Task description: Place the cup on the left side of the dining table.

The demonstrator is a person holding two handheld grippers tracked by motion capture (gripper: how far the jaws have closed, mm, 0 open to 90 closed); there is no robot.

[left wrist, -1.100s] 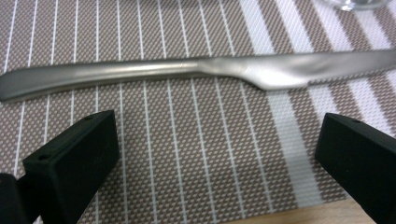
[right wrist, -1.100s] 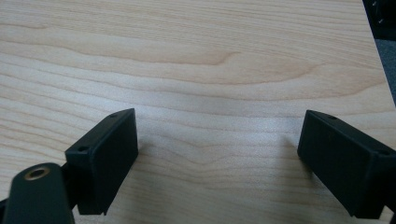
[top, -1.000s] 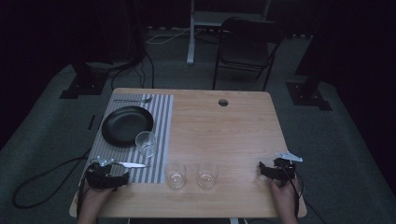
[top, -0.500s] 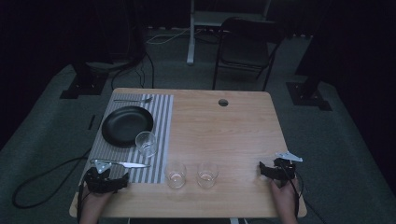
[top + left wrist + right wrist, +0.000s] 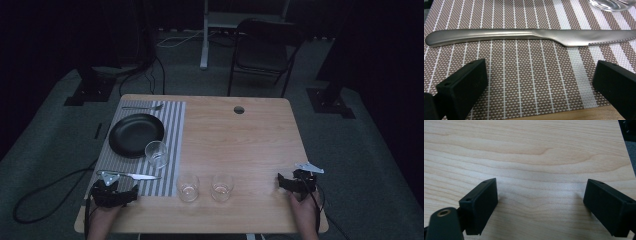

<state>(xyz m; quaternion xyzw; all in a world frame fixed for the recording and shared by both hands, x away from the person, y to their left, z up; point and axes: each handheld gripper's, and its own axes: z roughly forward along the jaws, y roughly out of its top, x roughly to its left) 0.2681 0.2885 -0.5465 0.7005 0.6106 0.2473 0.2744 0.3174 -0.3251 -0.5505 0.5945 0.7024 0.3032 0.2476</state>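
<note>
Nothing is lifted yet: the knife (image 5: pixel 529 37) lies flat on the striped placemat (image 5: pixel 172 135) near the bench's front-left corner, just ahead of the wide-open left claw (image 5: pixel 540 87); the right claw (image 5: pixel 541 207), also wide, idles over bare wood.

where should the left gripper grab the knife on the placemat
Take the knife by its rounded handle, not the thin serrated blade. It lies flat, crosswise just beyond the open left gripper, so come down from above, jaws spanning the handle's narrow width.
</note>
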